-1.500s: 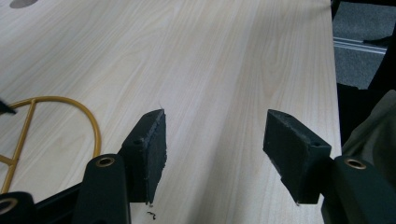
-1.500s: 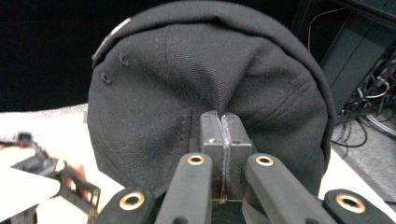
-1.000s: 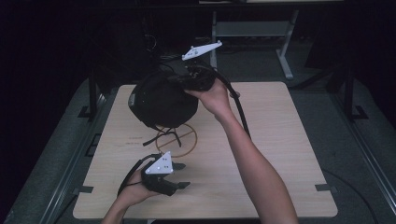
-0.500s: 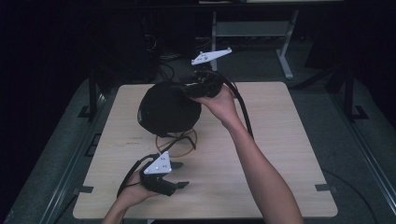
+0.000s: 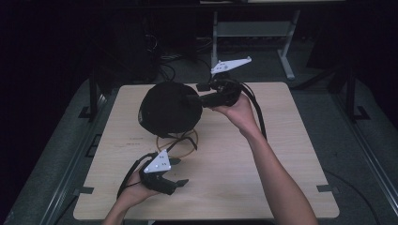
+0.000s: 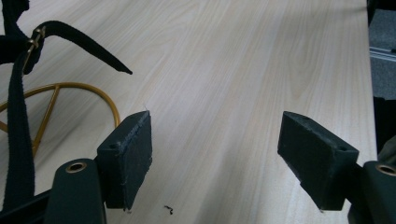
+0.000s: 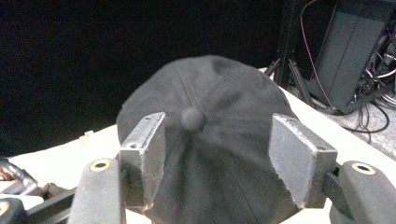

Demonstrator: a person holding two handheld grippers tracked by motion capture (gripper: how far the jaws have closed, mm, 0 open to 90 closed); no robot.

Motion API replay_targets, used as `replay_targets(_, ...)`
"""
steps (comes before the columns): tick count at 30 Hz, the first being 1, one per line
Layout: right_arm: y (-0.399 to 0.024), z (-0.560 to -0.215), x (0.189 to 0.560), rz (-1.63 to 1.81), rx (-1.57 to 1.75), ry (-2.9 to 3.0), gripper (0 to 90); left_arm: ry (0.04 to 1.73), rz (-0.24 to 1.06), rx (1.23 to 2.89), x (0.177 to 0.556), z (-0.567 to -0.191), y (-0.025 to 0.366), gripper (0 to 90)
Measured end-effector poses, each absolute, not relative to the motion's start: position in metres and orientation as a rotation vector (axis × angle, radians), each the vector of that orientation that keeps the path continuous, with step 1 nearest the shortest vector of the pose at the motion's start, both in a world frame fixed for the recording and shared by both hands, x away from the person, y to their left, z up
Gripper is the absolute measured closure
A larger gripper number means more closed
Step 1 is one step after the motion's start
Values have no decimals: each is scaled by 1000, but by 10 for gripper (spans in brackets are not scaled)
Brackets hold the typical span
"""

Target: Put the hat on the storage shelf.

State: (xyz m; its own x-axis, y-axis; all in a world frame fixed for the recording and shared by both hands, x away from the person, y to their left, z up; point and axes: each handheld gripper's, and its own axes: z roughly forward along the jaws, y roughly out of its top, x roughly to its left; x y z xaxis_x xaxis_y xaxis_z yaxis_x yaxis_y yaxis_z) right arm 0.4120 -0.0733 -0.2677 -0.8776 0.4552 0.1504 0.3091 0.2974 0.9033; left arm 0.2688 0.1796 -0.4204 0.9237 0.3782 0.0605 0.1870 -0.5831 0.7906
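A black cap sits over a gold wire stand at the back middle of the wooden table. My right gripper is at the cap's right edge and points left at it. It is open, and in the right gripper view the cap's crown with its top button shows between the spread pads of the right gripper. My left gripper rests near the front edge, open and holding nothing. The left gripper faces bare wood, with the stand's gold ring and a black strap at its left.
The strap's loose end lies across the ring. Behind the table stand a white metal frame and dark equipment with cables. Grey floor with rails runs along both sides of the table.
My right gripper has drawn to the right and slightly nearer. The cap has shifted a little right and sits lower over the stand. The left gripper has stayed put.
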Motion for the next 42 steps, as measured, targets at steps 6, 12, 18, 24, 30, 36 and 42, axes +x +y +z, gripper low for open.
replay_targets(6, -89, -280, 409, 1619, 747, 2440, 312, 414, 292, 2208, 271, -421, 180, 256)
replay_targets(12, -100, -291, 406, 1605, 779, 2453, 295, 424, 292, 2203, 272, -423, 182, 246)
replay_targets(18, -115, -298, 400, 1593, 798, 2453, 285, 433, 293, 2197, 273, -423, 183, 242)
replay_targets(24, -132, -307, 395, 1583, 819, 2447, 286, 442, 291, 2196, 273, -423, 186, 240)
replay_targets(30, -149, -316, 391, 1580, 863, 2433, 285, 452, 289, 2190, 273, -424, 186, 239)
replay_targets(36, -163, -324, 387, 1570, 889, 2425, 283, 457, 285, 2185, 273, -425, 186, 238)
replay_targets(42, -175, -333, 385, 1559, 915, 2425, 278, 458, 281, 2187, 273, -426, 185, 238)
